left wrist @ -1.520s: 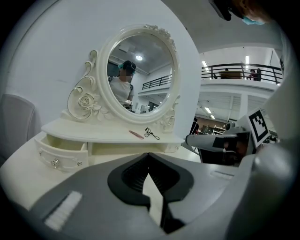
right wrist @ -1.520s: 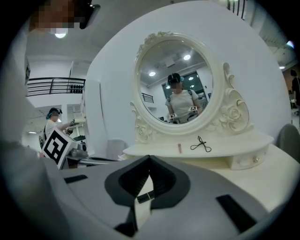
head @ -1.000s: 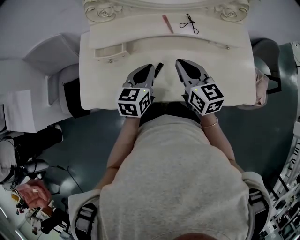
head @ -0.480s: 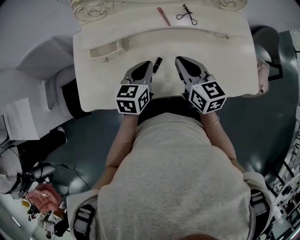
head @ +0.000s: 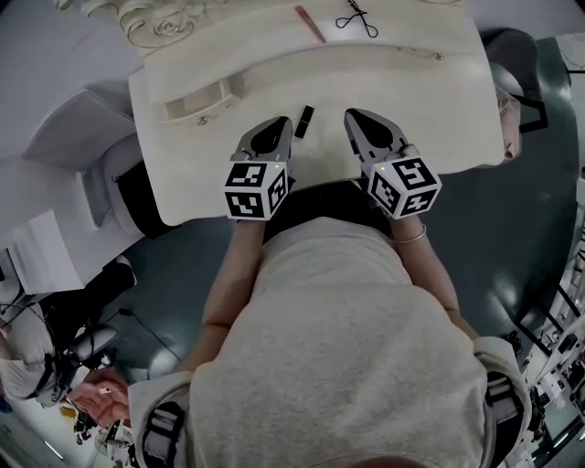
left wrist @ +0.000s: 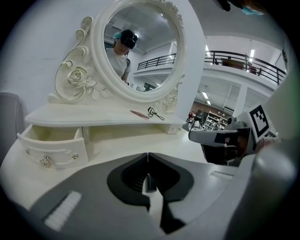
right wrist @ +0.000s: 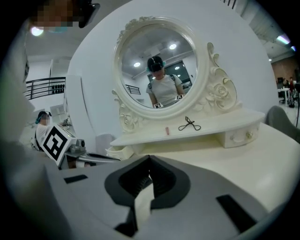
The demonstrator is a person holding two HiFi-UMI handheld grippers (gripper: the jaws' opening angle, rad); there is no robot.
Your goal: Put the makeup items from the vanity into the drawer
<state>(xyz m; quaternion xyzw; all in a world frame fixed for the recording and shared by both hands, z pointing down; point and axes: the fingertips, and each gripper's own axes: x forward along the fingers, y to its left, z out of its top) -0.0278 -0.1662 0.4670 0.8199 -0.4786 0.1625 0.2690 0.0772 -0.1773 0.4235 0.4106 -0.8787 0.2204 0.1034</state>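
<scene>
On the vanity's raised shelf lie a pink stick point(head: 308, 24) point(left wrist: 139, 114) point(right wrist: 166, 130) and a black eyelash curler point(head: 355, 18) point(left wrist: 155, 113) point(right wrist: 189, 124). A small black makeup item point(head: 303, 122) lies on the lower tabletop, just right of my left gripper's tip. The small left drawer point(head: 196, 101) point(left wrist: 51, 145) point(right wrist: 117, 151) stands pulled out and looks empty. My left gripper point(head: 283, 123) point(left wrist: 148, 154) hovers low over the tabletop, shut with nothing in it. My right gripper point(head: 352, 115) point(right wrist: 150, 157) is beside it, also shut and empty.
An oval mirror point(left wrist: 140, 47) in a carved frame rises behind the shelf. A second small drawer point(right wrist: 241, 136) at the shelf's right end is shut. A grey chair point(head: 78, 128) stands left of the vanity, and a pink cloth point(head: 505, 101) hangs at its right edge.
Both grippers have sunk a little toward the tabletop and tipped further down, still shut. The black item now lies clear of the left gripper's tip.
</scene>
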